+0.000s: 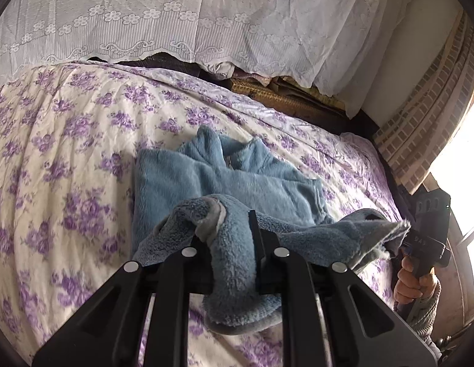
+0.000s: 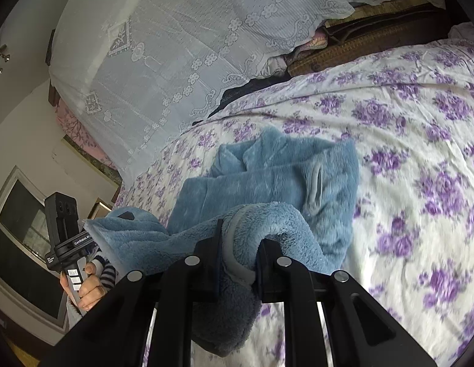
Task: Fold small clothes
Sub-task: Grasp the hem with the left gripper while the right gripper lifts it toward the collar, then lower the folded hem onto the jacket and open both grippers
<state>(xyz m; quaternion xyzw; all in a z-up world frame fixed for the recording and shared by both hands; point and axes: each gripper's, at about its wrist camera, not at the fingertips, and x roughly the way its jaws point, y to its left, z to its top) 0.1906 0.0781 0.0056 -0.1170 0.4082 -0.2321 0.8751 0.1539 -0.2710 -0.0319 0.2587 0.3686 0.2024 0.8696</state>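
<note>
Left wrist view: left claw point(image 1: 229, 238) clamped on blue fleece garment point(image 1: 224, 180), lifted hem stretched sideways to right claw point(image 2: 240, 241), likewise clamped; rest spread ahead on flowered bed point(image 1: 68, 128).

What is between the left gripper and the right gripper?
A raised edge of the fluffy blue fleece garment spans from left gripper to right gripper, shown in both wrist views.

garment point(image 1: 237, 180): fluffy blue fleece | bedsheet point(image 1: 68, 140): crinkled matt cotton | curtain point(image 1: 175, 15): sheer lace
</note>
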